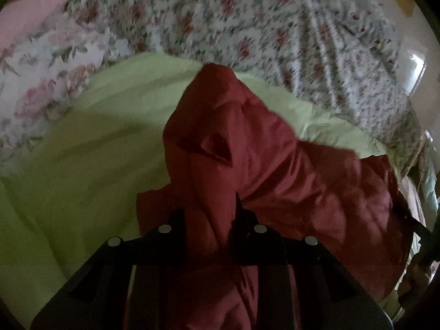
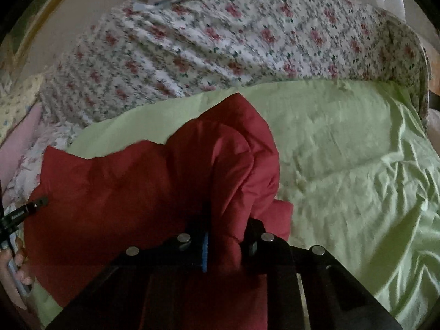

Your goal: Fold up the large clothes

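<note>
**Q:** Filling the centre of both wrist views, what is seen?

**R:** A dark red garment [image 1: 242,148] is seen bunched up over a pale green sheet [image 1: 82,151]. In the left wrist view it rises from the bottom centre to a peak just above mid-frame and spreads to the lower right. In the right wrist view the same red garment [image 2: 132,192] covers the lower left and centre.

**Q:** How are the tools set?

**R:** The left gripper [image 1: 210,220] is closed narrowly, with a fold of red cloth pinched between its black fingers. The right gripper [image 2: 224,236] is likewise clamped on a thick fold; a blue pad [image 2: 205,253] is visible on one finger.

**Q:** What is blocked from sight?

**R:** The fingertips of both tools are largely hidden by the cloth, and the green sheet beneath the garment is covered.

**Q:** What else lies around?

**R:** A floral bedsheet [image 1: 233,13] with small red flowers is spread across the top of each frame, beyond the green sheet [image 2: 343,151]. A pink pillow or cover [image 1: 30,19] is seen at the upper left of the left view, with larger rose-printed fabric [image 1: 44,82] below it. At the lower left edge of the right view, a hand [image 2: 16,269] and part of the other black tool are visible. Both views are blurred.
</note>
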Demonstrator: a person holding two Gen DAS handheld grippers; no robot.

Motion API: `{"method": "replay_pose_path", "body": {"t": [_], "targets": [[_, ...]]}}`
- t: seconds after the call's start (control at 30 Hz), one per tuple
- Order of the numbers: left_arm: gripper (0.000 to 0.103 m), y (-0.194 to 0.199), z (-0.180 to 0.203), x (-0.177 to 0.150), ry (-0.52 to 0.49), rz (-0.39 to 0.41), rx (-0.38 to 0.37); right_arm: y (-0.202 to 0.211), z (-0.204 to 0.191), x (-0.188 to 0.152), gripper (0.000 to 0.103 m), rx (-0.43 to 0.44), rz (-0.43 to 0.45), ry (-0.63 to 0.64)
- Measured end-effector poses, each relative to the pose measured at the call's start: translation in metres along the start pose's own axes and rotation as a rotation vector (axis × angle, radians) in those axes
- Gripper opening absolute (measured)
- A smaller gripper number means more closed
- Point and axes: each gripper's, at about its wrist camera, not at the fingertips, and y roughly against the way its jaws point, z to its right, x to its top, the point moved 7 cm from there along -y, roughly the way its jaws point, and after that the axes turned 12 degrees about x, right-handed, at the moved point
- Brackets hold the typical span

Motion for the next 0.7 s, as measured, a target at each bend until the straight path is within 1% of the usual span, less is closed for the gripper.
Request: {"method": "replay_pose_path", "body": {"t": [0.07, 0.17, 0.37, 0.53, 0.63, 0.7], "targets": [[0.021, -0.015, -0.001, -0.004, 0.005, -0.027, 0.002, -0.016, 0.009, -0.005, 0.017, -0.006, -0.028, -0.029], [0.021, -0.025, -0.001, -0.007, 0.013, -0.044, 0.004, -0.026, 0.017, -0.011, 0.017, -0.013, -0.030, -0.052], [0.023, -0.034, -0.001, -0.010, 0.018, -0.063, 0.012, -0.027, 0.019, -0.011, 0.019, -0.009, -0.027, -0.075], [0.025, -0.035, 0.000, -0.009, 0.015, -0.065, 0.021, -0.030, 0.022, -0.013, 0.021, 0.000, -0.029, -0.088], [0.029, -0.036, 0.001, -0.009, 0.004, -0.063, 0.035, -0.031, 0.025, -0.015, 0.023, 0.007, -0.028, -0.103], [0.030, -0.033, 0.000, -0.009, 0.012, -0.058, 0.031, -0.031, 0.028, -0.017, 0.023, 0.011, -0.023, -0.118]]}}
